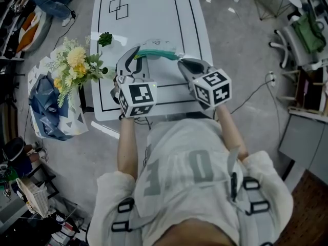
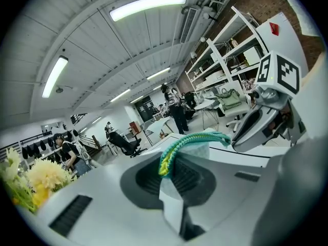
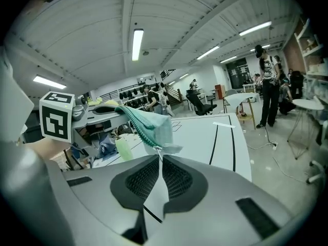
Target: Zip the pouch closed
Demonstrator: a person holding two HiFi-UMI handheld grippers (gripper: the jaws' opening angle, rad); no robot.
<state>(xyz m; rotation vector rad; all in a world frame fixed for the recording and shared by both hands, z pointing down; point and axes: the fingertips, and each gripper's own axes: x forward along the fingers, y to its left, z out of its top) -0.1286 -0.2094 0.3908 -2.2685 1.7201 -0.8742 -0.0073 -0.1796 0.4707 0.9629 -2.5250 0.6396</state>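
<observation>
A pale teal pouch (image 1: 155, 47) with a green zipper (image 1: 158, 55) hangs stretched between my two grippers above the white table (image 1: 154, 9). My left gripper (image 1: 136, 52) is shut on the pouch's left end, where the green zipper tape (image 2: 185, 144) runs out of the closed jaws (image 2: 167, 174). My right gripper (image 1: 181, 61) is shut on the small zipper pull (image 3: 157, 148) at the pouch's right end (image 3: 151, 125), its jaws pressed together (image 3: 160, 161). Each gripper shows in the other's view: the right one (image 2: 255, 125) and the left one (image 3: 96, 111).
A yellow flower bouquet (image 1: 76, 65) stands at the table's left edge, with a small green plant (image 1: 105, 38) behind it. Black lines and squares mark the tabletop. A blue bag (image 1: 45, 104) lies on the floor at left. Office chairs (image 1: 302, 35) stand at right.
</observation>
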